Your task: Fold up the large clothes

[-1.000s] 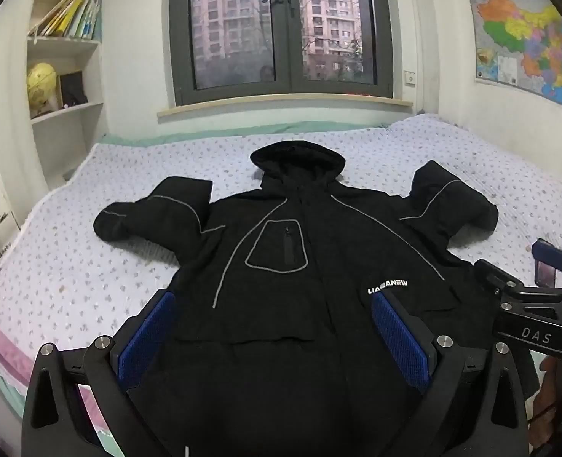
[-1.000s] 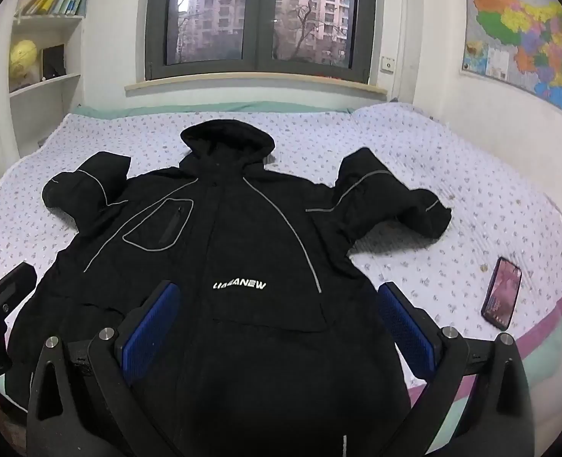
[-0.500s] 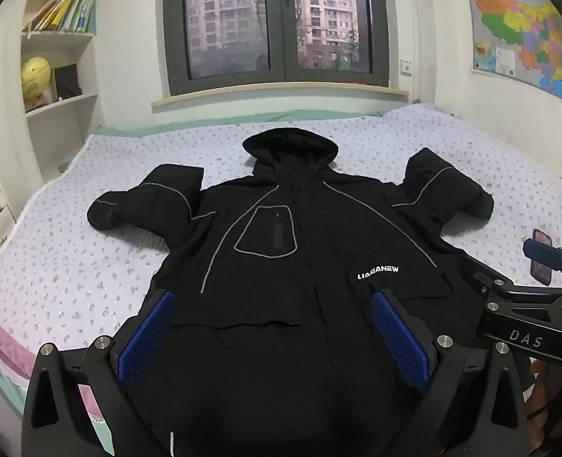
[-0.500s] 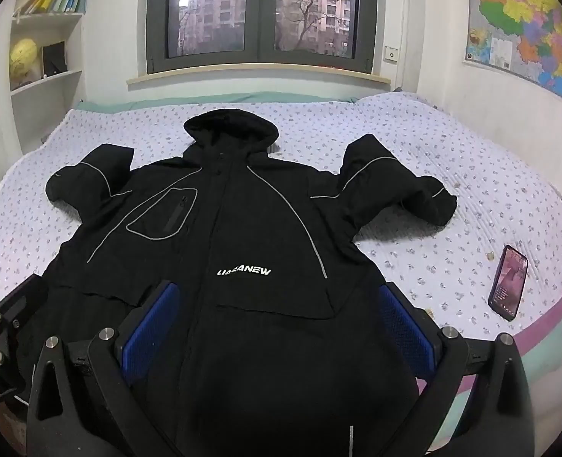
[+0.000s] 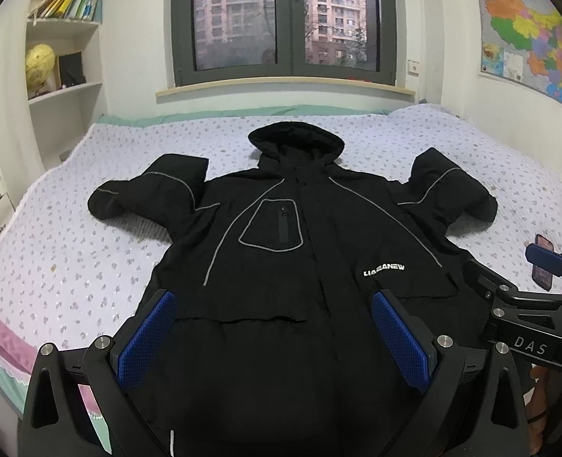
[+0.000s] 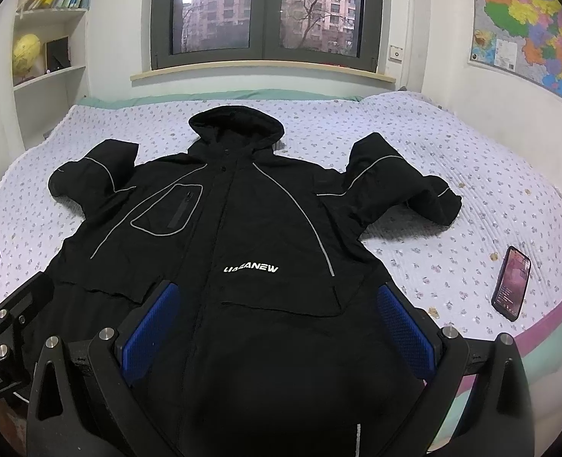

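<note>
Snagging the phone (image 6: 510, 283) near the bed's (image 6: 414, 129) right edge is my likeliest slip when a sleeve swings inward. Black hooded jacket (image 5: 300, 251) lies face-up, centred, sleeves bent, hem overhanging the near edge. My left gripper (image 5: 273, 337) and right gripper (image 6: 277, 329) hover spread, empty.

Two handheld grippers, both matte black with angular, triangular-cutout frames. Left gripper (image 5: 273, 333): wide-set fingers faced with blue, diamond-textured pads (image 5: 146, 339), silver round screw heads at the finger bases along the lower frame. Right gripper (image 6: 277, 329): same build, same blue textured pads (image 6: 404, 329), same silver screws. At the right edge of the left wrist view, white "DAS" lettering on its black body, plus a blue tip. No sleeves or cables clearly visible.
</note>
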The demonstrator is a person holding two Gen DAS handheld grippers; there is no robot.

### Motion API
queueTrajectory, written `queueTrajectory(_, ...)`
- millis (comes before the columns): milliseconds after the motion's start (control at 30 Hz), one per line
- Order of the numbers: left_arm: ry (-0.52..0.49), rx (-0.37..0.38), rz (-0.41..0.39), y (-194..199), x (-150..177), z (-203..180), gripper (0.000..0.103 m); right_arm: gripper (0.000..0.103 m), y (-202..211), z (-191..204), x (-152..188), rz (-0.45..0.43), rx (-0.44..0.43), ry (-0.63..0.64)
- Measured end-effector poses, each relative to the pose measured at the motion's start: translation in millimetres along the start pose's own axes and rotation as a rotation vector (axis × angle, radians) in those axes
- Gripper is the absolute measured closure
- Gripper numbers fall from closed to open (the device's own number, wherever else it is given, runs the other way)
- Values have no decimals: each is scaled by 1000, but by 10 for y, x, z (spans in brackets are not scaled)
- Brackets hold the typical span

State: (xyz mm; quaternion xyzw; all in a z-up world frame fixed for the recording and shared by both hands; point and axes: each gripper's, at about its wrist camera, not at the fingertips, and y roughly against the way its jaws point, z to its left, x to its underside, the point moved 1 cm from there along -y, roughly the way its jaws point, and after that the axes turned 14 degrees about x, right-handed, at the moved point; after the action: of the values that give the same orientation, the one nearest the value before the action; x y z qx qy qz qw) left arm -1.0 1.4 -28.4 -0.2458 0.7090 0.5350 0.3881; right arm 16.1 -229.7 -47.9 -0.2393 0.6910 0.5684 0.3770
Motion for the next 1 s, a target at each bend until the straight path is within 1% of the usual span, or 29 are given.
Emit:
queueTrajectory(133,19,2,0,-22,14,62,1,0,-15,50,-2,3,2,6)
queueTrajectory(300,44,-3,-22,-44,26,182,1,0,-37,141,-47,-8,2,13)
queueTrajectory(400,67,-19,-33,-90,53,333,1,0,-85,259,-102,-17,5,32)
queueTrajectory(467,85,-31,-27,-140,75,461,1,0,-143,356,-162,-18,5,46)
queueTrajectory(600,137,-31,-5,-235,34,835,1,0,-279,593,-349,-21,-12,56)
queueTrajectory(633,151,-18,-9,-243,-4,945,1,0,-311,638,-406,-26,-16,57)
queueTrajectory(700,178,31,-24,-262,-121,1178,1,0,-392,755,-555,-47,-34,50)
queueTrajectory(767,197,54,-23,-308,-269,1392,1,0,-516,854,-695,-73,-65,25)
queueTrajectory(800,201,63,-32,-335,-358,1538,1,0,-610,904,-755,-89,-80,12)
queueTrajectory(867,215,81,-57,-406,-506,1818,1,0,-819,996,-847,-123,-79,-4)
queueTrajectory(900,237,84,-80,-473,-615,2047,1,0,-966,1061,-864,-139,-72,-9)
queueTrajectory(967,280,90,-114,-578,-758,2418,1,0,-1293,1227,-829,-160,-48,4)
queueTrajectory(1000,310,92,-129,-652,-832,2651,1,0,-1461,1317,-776,-147,-43,17)
